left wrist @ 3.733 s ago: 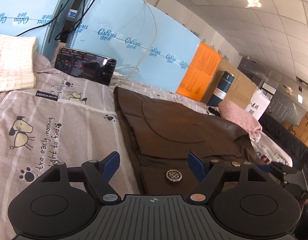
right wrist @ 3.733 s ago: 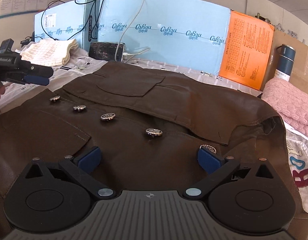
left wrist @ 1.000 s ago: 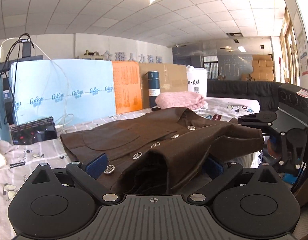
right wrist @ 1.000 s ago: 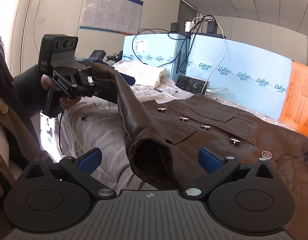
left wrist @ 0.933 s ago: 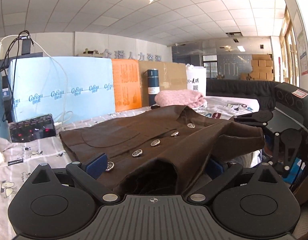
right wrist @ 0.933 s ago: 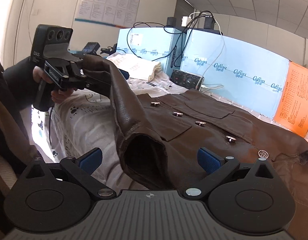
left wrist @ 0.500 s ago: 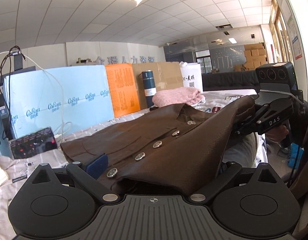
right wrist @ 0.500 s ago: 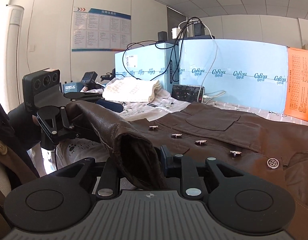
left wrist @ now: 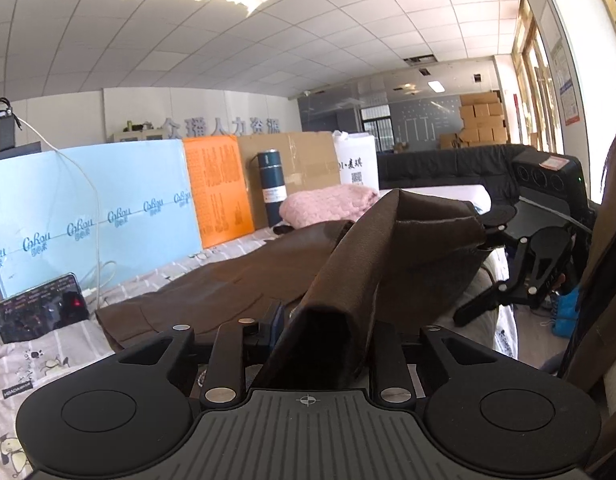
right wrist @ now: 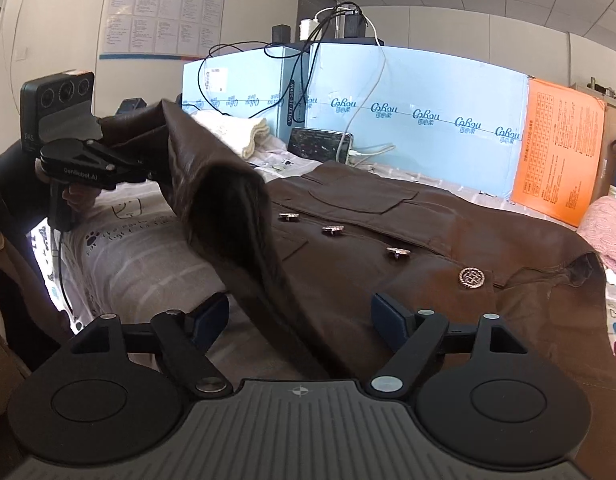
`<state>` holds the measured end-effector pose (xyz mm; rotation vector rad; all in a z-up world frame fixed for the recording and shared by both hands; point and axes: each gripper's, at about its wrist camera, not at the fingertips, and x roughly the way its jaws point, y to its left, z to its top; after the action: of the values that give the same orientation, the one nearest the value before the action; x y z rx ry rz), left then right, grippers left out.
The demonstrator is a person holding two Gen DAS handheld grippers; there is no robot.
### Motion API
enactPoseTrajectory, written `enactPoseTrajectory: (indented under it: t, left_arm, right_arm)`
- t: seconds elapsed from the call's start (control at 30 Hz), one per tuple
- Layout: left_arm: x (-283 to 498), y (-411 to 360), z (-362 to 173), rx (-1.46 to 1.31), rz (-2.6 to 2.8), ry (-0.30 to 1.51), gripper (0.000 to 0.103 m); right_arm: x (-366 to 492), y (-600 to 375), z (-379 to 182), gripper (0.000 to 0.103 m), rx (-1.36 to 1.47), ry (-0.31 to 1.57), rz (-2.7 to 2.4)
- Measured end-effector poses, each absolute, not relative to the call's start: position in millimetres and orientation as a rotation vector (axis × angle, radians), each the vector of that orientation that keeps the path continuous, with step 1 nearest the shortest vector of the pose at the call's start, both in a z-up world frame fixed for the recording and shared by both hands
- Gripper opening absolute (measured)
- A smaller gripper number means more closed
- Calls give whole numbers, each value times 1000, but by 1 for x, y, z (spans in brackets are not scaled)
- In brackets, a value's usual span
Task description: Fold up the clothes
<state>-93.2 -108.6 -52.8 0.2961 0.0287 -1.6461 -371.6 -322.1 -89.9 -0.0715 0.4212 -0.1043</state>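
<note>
Bed [right wrist: 139,264] | left tongs [left wrist: 320,324] closing on jacket [right wrist: 408,236] | right tongs [right wrist: 299,312] opening

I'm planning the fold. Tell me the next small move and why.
Probably close the right gripper back onto the lifted jacket edge: its jaws are opening and clear of the leather between them, so only the closing left gripper pinches it.
</note>
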Motion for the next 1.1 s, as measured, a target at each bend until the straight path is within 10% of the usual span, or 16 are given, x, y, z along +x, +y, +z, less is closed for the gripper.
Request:
enactPoseTrajectory:
  t: [0.27,0.33,0.4,0.53,0.83,1.1]
  left_arm:
    - [-76,-131,-42,190,-1569,-26,19]
    - [-71,-138,-40,164,-1558,-16,16]
    - [-65,-147,-37,143,-1540,-13,15]
    - [-52,-173,-24,130,-1486,-40,14]
    - [23,-243,-18,89,-1339,128,13]
    - [71,-301,-58,161,-1289,444,22]
  right_arm:
    - [-397,-366,-90,79,-164,521,-409]
    - [-407,-384,-85,59,-147,521,-470]
    - [-414,-405,-77,18,-93,496,-456]
    - [-408,-439,-55,12,-76,378,-413]
    - [-326,-530,-8,13,-133,374,-370]
    - [-297,-598,-16,40,83,396,-551]
